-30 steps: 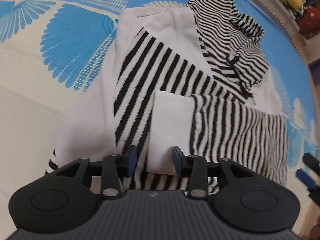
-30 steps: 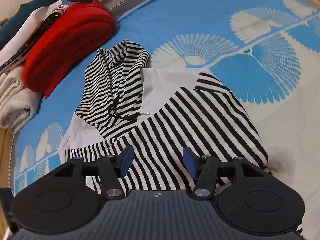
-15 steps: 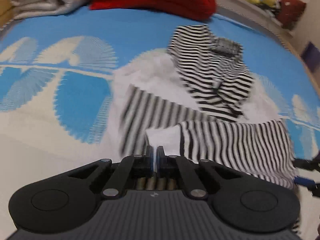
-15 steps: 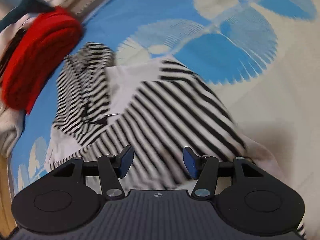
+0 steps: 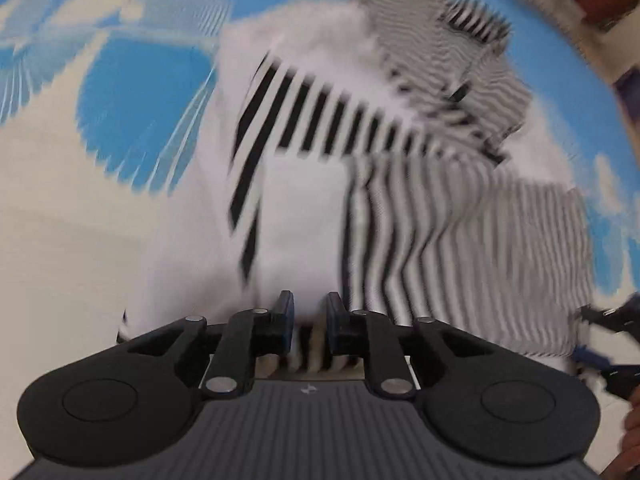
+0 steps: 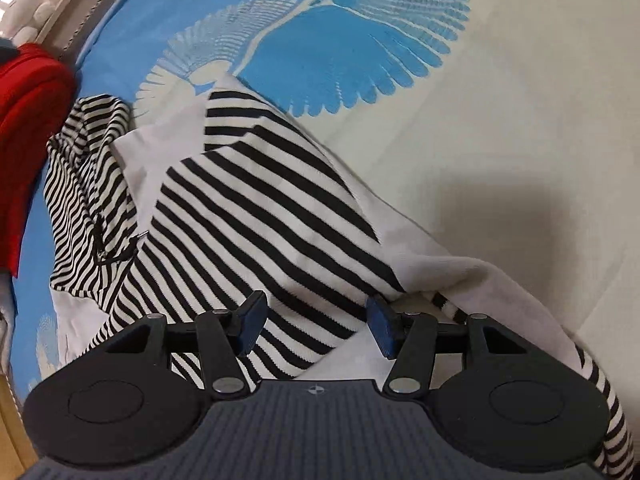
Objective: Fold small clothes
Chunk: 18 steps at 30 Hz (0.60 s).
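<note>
A black-and-white striped hooded top (image 5: 360,168) lies on the blue and cream patterned bedspread (image 5: 132,88); its sleeves are folded across the body. The left wrist view is motion-blurred. My left gripper (image 5: 310,320) has its jaws nearly closed with the white cuff and hem fabric between them. In the right wrist view the same top (image 6: 248,216) fills the middle, hood at the far left. My right gripper (image 6: 316,326) is open, its fingers over the striped sleeve and white hem, gripping nothing.
A red folded garment (image 6: 24,128) lies at the far left by the bed's edge. The other gripper's blue tips (image 5: 600,344) show at the right edge of the left wrist view. Bare cream bedspread (image 6: 520,160) lies to the right.
My left gripper closed half a second ago and now stands slightly parted on the hem, moving fast with it. My right gripper stayed open and moved closer over the lower hem.
</note>
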### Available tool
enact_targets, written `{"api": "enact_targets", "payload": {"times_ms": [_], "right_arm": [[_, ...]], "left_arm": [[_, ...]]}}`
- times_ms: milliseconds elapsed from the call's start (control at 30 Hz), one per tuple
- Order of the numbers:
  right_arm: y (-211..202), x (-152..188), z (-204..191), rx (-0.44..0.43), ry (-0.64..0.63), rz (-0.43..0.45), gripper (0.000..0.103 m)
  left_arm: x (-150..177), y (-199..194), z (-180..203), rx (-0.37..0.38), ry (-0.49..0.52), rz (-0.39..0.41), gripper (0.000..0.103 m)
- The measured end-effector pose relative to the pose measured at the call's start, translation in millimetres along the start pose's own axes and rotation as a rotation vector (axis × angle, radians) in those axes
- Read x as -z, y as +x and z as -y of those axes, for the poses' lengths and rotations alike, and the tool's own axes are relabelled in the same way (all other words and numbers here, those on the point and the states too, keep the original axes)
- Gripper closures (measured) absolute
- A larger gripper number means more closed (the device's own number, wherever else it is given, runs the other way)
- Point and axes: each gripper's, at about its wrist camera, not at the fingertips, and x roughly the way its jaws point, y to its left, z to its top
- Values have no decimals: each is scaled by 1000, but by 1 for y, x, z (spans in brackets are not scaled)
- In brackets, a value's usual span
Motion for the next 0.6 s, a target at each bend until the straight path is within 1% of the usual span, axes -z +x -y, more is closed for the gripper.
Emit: {"api": "enact_targets", "payload": {"times_ms": [67,100,133,200,233,300,367,433,500,600], "right_arm": [[-5,-1,-2,16,-20,24,46],[-11,-1,-6,25,-49,56,46],[-15,-3,-11,25,-82,84,46],[-27,-5,-24,15,-175,150,46],[-32,-5,-30,7,-229,183,45],[-41,-4,-39,-1,-313,225,41],[-44,-4,-44,-3,-379,235,40],[-45,-4,-48,0,-429,232,40],[-46,-3,-49,2,-469,232,40],[-50,-2,-50,8,-533,245,40]], "left_arm": [[-1,-5,3,-9,12,24,84],[-2,-11,6,-11,21,46,83],[-3,-19,10,-10,40,81,78],[-2,-26,16,-12,61,122,72],[-2,-24,18,-15,58,118,72],[-2,-15,18,-17,35,80,72],[-2,-7,18,-12,10,44,72],[-1,-6,19,-21,10,47,72],[0,-13,25,-45,31,84,72],[-4,-24,34,-41,49,161,72]]}}
